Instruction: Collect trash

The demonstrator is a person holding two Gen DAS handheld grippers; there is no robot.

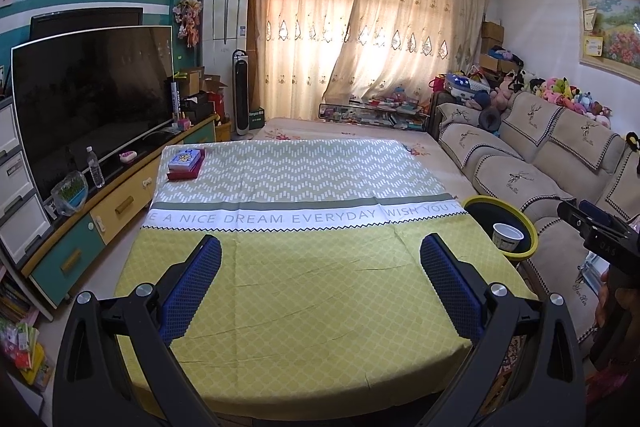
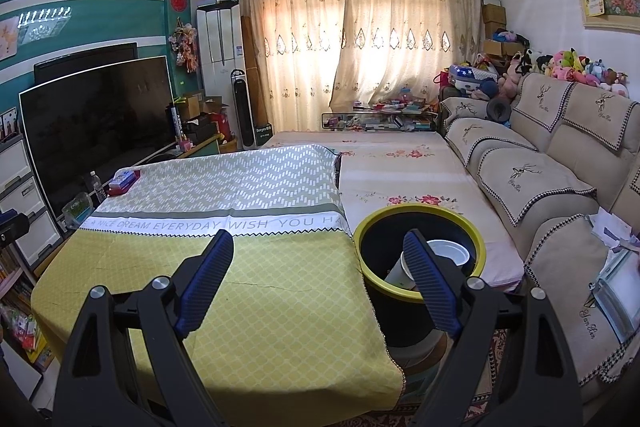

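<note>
Yellow-rimmed bin [image 2: 420, 223] sitting right of table [image 2: 240, 287] is already holding paper cups [image 2: 446, 251], both the left gripper [image 1: 320, 283] and right gripper [image 2: 320, 283] are hovering wide open, empty; probably finishing, so keep clear of the rim.

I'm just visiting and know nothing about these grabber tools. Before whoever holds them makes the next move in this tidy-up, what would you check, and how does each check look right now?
1. Left gripper empty and open: ok, nothing between its blue pads.
2. Right gripper empty and open: ok, jaws spread wide.
3. Trash bin within sight and uncovered: ok, it stands beside the table, no lid.
4. Paper cup already inside the bin: ok; a second cup seems to lie beside it, partly hidden.
5. Tablecloth free of loose trash: cannot tell; only a box sits at the far corner, and whether that is trash is unclear.
6. Path between table and bin unobstructed: ok.
</note>
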